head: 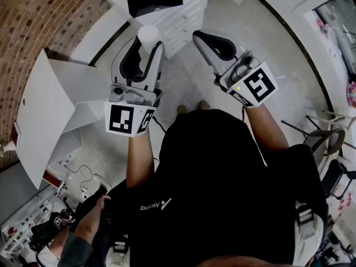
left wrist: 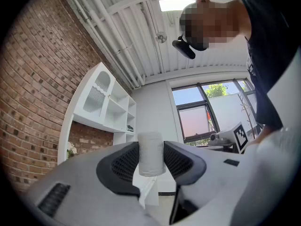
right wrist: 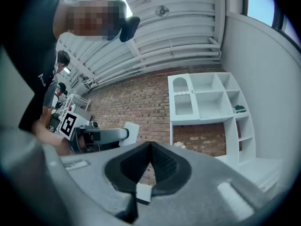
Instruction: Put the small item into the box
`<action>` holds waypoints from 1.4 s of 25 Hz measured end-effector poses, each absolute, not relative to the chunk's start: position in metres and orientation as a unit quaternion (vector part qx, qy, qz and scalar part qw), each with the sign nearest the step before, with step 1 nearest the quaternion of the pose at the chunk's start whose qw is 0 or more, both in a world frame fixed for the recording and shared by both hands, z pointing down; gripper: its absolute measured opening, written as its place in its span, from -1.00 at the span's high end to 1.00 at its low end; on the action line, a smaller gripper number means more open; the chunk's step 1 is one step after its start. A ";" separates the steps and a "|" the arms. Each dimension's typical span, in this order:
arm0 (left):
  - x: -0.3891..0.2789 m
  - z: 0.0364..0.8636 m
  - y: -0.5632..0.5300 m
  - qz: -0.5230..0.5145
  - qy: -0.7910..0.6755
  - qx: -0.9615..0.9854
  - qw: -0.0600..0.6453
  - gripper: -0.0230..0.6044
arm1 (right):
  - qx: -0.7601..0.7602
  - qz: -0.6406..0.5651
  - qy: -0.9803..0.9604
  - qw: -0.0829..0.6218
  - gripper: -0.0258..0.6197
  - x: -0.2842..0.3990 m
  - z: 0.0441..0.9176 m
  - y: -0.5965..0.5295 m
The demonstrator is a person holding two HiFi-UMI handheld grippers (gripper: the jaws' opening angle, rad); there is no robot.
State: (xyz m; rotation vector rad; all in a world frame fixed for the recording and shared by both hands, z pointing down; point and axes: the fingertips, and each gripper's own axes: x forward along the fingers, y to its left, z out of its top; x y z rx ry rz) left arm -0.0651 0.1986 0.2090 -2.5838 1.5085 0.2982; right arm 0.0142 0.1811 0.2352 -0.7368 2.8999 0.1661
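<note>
The small item, a white, slightly frosted plastic cylinder (left wrist: 151,153), is upright between the jaws of the left gripper (head: 149,50). The left gripper view shows both dark ribbed pads pressed against its sides, so the grasp looks firm, with the cylinder's top standing clear above the jaw tips. The right gripper (right wrist: 150,147) is held up beside it, a little apart. Its jaws are clenched tip to tip with nothing between them. In the head view both tools hover in front of the person's dark-clothed torso, above the pale floor and off any counter. To the person's left, near the red brick wall (head: 33,15), lie large white flat panels (head: 41,110). These appear to be the open flaps of a white cardboard box, though the steep angle hides the opening, so I cannot be sure where its mouth lies. The step in hand looks like the carry: the item is picked up and in the air, but not yet over the box. The next move probably calls for swinging the left gripper leftward and down until the cylinder is above the opening and clear of the flaps. The jaws should part only once it is low enough not to bounce out, and the empty right gripper could steady a flap.
</note>
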 end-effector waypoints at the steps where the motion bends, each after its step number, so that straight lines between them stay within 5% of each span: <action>1: -0.066 0.209 0.199 0.100 0.500 -0.857 0.067 0.40 | -0.244 0.055 0.965 0.073 0.92 0.013 0.235 0.181; 35: -0.138 0.219 0.139 0.113 0.461 -0.878 0.064 0.40 | -0.302 0.058 0.950 0.057 0.92 -0.043 0.251 0.128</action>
